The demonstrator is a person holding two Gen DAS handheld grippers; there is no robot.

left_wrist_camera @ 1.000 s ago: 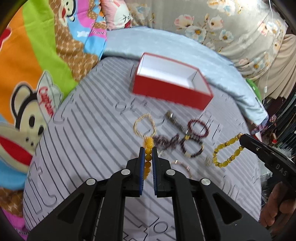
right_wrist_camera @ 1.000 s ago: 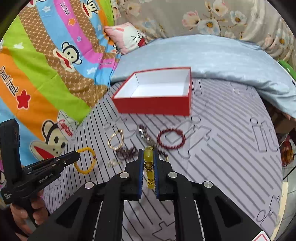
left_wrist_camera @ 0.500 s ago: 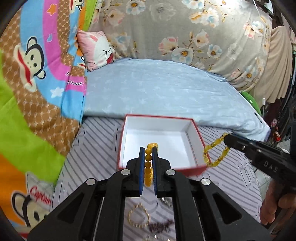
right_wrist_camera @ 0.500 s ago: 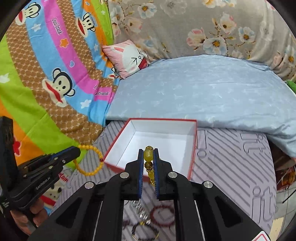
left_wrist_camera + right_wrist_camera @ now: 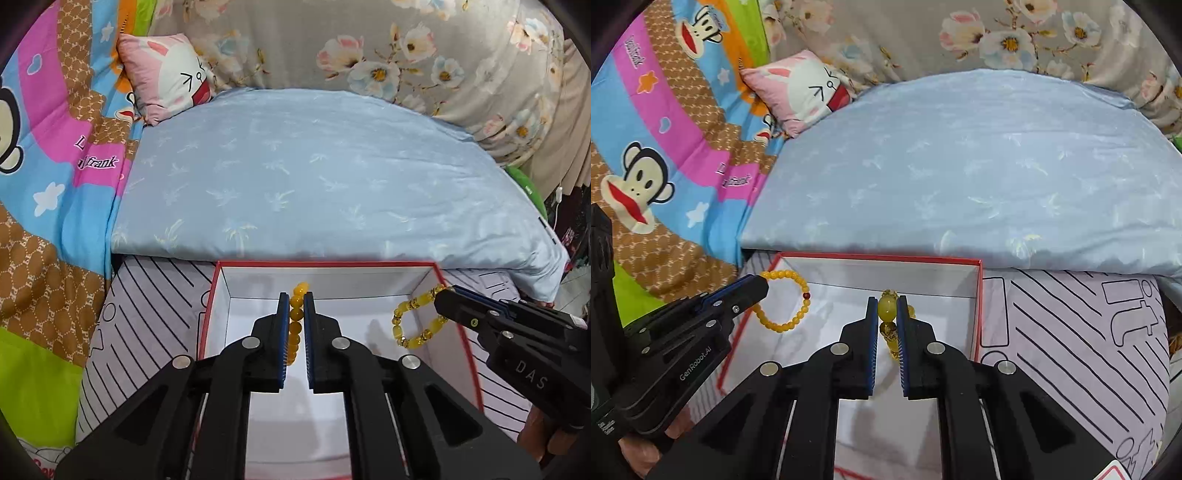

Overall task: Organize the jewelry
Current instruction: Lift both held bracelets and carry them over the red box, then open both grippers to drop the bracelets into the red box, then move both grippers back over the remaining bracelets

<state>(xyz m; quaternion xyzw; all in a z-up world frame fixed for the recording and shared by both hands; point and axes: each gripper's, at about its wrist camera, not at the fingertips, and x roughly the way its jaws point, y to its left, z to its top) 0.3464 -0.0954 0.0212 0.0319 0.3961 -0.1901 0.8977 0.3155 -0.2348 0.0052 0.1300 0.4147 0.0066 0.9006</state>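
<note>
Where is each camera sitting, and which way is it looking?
Left wrist view: sits on the left tool, looking down along its fingers into the red box; it grips the orange bead bracelet. The right tool and a bit of hand show.
Right wrist view: sits on the right tool, facing the same box, gripping the yellow chunky bracelet. The left tool shows.
Shared: box, both bracelets, blue bedding, pink pillow.

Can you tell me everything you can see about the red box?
The red box is an open, lidless rectangular tray that looks like cardboard: red outside and along the rim, plain white inside. It sits flat on the grey striped sheet, its far edge right at the blue blanket. Nothing lies in the part of its floor that shows. Two yellow bead bracelets hang above it from grippers; neither visibly touches it.
</note>
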